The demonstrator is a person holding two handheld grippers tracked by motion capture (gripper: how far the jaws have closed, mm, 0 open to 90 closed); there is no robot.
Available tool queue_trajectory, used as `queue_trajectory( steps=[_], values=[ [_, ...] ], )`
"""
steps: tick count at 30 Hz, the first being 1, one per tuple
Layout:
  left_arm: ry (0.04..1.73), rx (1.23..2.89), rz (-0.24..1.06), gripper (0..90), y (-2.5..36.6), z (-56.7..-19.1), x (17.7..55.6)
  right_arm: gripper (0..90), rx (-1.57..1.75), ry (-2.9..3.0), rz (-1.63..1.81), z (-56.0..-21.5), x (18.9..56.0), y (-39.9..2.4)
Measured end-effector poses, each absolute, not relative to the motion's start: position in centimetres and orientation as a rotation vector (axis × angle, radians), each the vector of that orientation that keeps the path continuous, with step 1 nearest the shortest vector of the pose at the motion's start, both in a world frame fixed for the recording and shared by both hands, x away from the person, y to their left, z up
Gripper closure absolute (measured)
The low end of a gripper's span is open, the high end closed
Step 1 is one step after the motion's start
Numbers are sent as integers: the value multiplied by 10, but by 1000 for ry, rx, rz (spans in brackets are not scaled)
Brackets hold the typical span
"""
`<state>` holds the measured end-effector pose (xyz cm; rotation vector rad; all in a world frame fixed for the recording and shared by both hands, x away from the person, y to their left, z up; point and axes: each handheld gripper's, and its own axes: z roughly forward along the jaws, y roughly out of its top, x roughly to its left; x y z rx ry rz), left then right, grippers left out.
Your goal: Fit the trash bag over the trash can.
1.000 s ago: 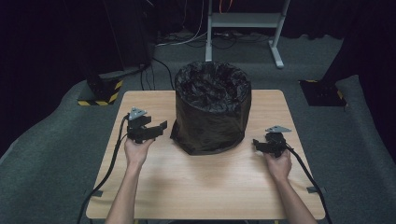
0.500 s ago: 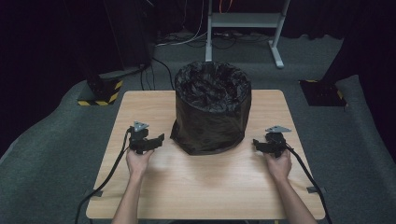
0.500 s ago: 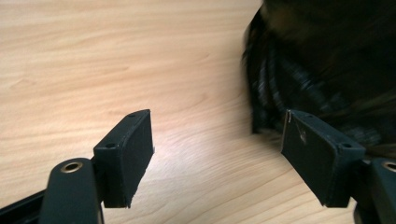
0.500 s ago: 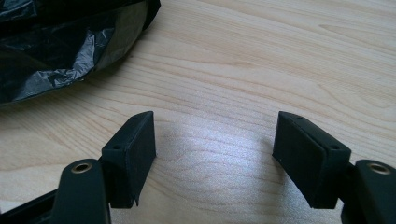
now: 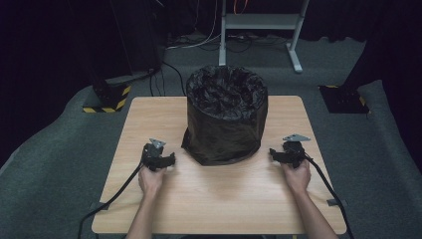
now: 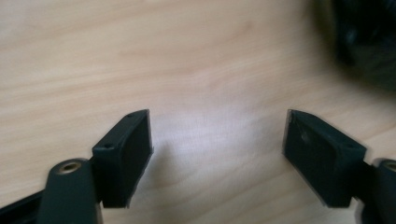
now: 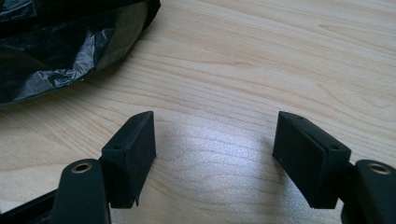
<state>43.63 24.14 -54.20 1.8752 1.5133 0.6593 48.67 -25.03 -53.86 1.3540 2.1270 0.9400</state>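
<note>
Left gripper (image 5: pixel 170 159) has pulled back toward the person and lower on the table since a second ago; right gripper (image 5: pixel 272 154) sits where it was. Left jaws wide apart, nothing between them, bare wood under them in the left gripper view (image 6: pixel 217 140). Right jaws also wide apart, empty, over bare wood in the right gripper view (image 7: pixel 215 144). Left hand (image 5: pixel 151 180) and right hand (image 5: pixel 296 176) hold them low on the table (image 5: pixel 224 199), one each side of the bin. Black bag-lined bin (image 5: pixel 226 119) stands upright at table centre, toward the far edge, bag rim folded over the top and crumpled plastic spreading at its base; near both grippers, touching neither. Bag edge (image 7: pixel 60 56) shows upper left in the right gripper view. Table is light wood grain. Grey carpet (image 5: pixel 54 164) around it, yellow-black striped stand foot (image 5: pixel 107 102) far left, white metal frame (image 5: pixel 261 25) behind, cables on the floor, dark backdrop.
</note>
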Motion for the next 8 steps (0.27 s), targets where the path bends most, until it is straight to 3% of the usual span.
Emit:
queue_trajectory(
  steps=[8],
  values=[
    [1525, 1867, 667, 233, 241, -542, 435, 293, 1354, 2127, 940, -539, 487, -250]
  ],
)
